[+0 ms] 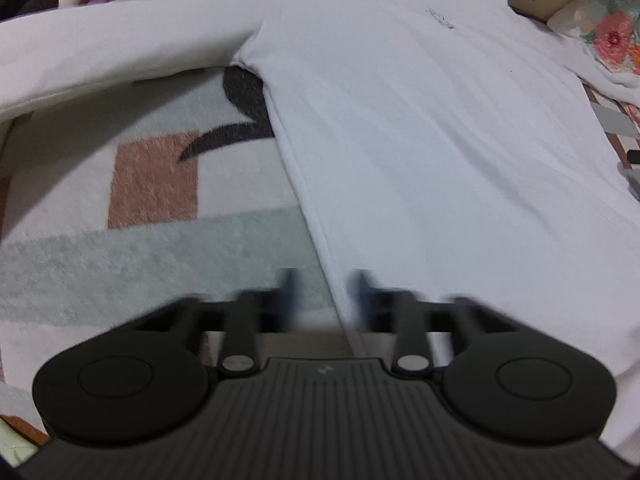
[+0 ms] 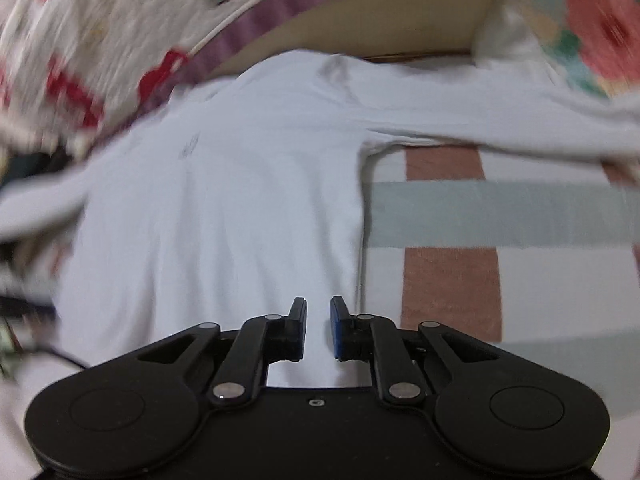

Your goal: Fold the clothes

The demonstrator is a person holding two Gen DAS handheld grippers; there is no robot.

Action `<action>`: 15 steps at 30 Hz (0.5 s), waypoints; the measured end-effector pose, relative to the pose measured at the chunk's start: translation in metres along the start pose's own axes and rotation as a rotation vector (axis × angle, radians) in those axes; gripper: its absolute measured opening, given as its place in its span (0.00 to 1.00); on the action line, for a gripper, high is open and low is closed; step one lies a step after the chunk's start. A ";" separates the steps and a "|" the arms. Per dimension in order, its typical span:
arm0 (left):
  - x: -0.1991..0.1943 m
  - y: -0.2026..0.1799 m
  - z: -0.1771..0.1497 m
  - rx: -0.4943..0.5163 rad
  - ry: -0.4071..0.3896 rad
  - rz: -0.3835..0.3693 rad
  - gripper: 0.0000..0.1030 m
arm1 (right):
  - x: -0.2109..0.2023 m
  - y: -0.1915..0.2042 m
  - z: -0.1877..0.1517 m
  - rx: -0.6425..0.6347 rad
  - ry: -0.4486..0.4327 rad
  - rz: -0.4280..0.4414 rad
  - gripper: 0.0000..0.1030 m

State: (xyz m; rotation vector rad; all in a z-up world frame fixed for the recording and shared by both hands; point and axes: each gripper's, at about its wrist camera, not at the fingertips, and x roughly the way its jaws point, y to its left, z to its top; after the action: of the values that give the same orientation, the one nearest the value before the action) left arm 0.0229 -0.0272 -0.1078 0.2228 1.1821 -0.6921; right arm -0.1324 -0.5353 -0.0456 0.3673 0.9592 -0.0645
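**Operator:** I have a white long-sleeved shirt [image 1: 420, 128] spread flat on a patterned blanket [image 1: 152, 184], collar at the far end. I'll place everything from the shirt. Off its left side seam, the left gripper [image 1: 324, 280] sits at the hem corner. Its jaws are narrow, with the seam edge running between them; motion blur hides the contact, so I cannot tell whether the pads are pressing the cloth.

**Observer:** And the other one?

**Operator:** The right gripper [image 2: 318, 322] is over the shirt's hem, just inside its right side seam. A narrow gap separates the pads, and white cloth fills it, but I see no clear pinch.

**Observer:** How would you do this step well?

**Operator:** I'd judge this is the grab on both hem corners. Catch both fabric layers on each side, lift evenly, and carry the hem toward the collar keeping the seams parallel. The sleeve [image 1: 120, 44] beyond the shirt's left shoulder lies spread out and could drag.
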 end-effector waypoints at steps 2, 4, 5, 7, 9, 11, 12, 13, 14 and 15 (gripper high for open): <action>-0.002 0.008 -0.001 -0.049 -0.014 -0.039 0.15 | 0.005 0.000 -0.004 -0.042 0.038 -0.007 0.22; -0.002 0.017 -0.001 -0.099 -0.034 -0.032 0.15 | 0.005 -0.007 -0.007 -0.015 0.055 0.014 0.36; -0.003 0.019 -0.001 -0.113 -0.043 -0.018 0.18 | 0.005 -0.012 -0.009 0.016 0.061 0.028 0.46; -0.004 0.019 0.000 -0.123 -0.061 0.005 0.32 | 0.005 -0.022 -0.012 0.077 0.082 0.062 0.52; -0.002 0.017 0.001 -0.118 -0.073 -0.005 0.53 | 0.004 -0.028 -0.017 0.105 0.097 0.104 0.60; 0.005 0.011 0.003 -0.090 -0.058 -0.049 0.71 | 0.003 -0.029 -0.022 0.121 0.100 0.140 0.66; 0.008 0.007 0.002 -0.058 -0.059 -0.053 0.74 | 0.002 -0.028 -0.024 0.130 0.103 0.152 0.67; 0.009 0.003 0.001 -0.025 -0.068 -0.043 0.76 | 0.002 -0.027 -0.025 0.141 0.107 0.161 0.67; 0.011 -0.002 0.001 0.002 -0.073 -0.035 0.76 | 0.002 -0.023 -0.028 0.138 0.110 0.177 0.67; 0.013 -0.007 0.001 0.026 -0.076 -0.029 0.76 | 0.002 -0.018 -0.031 0.126 0.111 0.198 0.70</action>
State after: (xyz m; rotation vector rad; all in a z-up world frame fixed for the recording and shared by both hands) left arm 0.0220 -0.0377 -0.1176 0.1993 1.1060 -0.7356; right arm -0.1592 -0.5416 -0.0680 0.5851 1.0267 0.0774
